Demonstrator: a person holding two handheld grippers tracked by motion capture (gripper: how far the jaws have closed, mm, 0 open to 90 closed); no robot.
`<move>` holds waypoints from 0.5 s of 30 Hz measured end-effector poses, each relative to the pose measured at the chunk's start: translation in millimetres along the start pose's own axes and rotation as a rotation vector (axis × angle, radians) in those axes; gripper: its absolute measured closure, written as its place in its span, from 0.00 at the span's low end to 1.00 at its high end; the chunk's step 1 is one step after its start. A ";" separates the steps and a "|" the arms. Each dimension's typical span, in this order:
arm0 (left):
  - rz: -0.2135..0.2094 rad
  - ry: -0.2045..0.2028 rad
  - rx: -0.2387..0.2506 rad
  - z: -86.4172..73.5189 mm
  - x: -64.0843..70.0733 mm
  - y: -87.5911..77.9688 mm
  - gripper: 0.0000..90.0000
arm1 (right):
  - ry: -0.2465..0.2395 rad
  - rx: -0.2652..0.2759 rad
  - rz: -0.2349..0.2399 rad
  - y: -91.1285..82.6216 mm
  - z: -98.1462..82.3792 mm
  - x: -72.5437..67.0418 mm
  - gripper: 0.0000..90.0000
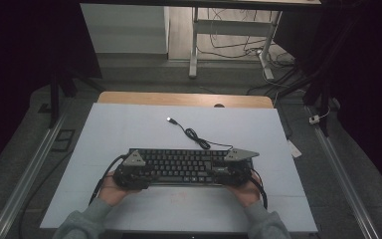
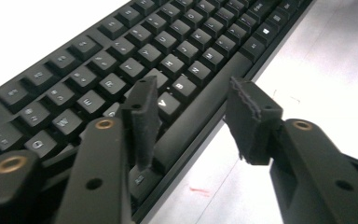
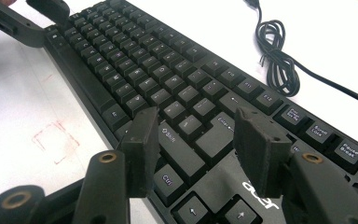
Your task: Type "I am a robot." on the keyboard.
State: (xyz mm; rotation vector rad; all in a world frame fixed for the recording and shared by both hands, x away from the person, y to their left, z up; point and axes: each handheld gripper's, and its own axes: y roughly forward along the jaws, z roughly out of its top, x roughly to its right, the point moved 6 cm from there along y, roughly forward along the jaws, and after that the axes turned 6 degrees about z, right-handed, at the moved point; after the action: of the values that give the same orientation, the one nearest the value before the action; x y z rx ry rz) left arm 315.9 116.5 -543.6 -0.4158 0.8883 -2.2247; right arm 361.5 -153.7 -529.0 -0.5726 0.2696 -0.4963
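Note:
A black keyboard [image 1: 184, 167] lies across the near middle of the white table top [image 1: 124, 129], held between two hands. My left gripper [image 1: 145, 174] is at its left end. In the left gripper view the gripper [image 2: 193, 93] is open: one jaw stands over the keys [image 2: 121, 60], the other just past the front edge, over the table. My right gripper [image 1: 225, 172] is at the right end. In the right gripper view it [image 3: 196, 119] stands open above the Shift and Enter keys of the keyboard [image 3: 135, 60].
The keyboard's black cable [image 1: 199, 139] coils behind it and ends in a loose USB plug [image 1: 170, 119]; the coil [image 3: 275, 51] lies just past the keyboard's far edge. Faint red marks [image 3: 56, 137] are on the table in front. Desk legs [image 1: 194, 45] stand beyond the table.

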 end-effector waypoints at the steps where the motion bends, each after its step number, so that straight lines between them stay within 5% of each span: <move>1: 0.005 0.005 -0.001 0.3 0.8 1.5 0.64 | 0.000 0.000 0.000 0.1 0.0 -0.1 0.56; 10: 0.009 0.028 -0.037 -0.7 4.8 12.2 0.96 | 0.001 0.001 0.007 0.9 -0.2 -0.2 0.56; 15: 0.011 0.034 -0.049 -1.7 5.6 16.2 0.98 | 0.001 0.000 0.008 1.3 -0.4 -0.3 0.56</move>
State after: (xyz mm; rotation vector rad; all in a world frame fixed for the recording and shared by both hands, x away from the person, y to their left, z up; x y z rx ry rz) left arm 319.0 104.8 -556.0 -0.3964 0.9628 -2.2099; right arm 361.6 -152.8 -530.1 -0.5716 0.2722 -0.4891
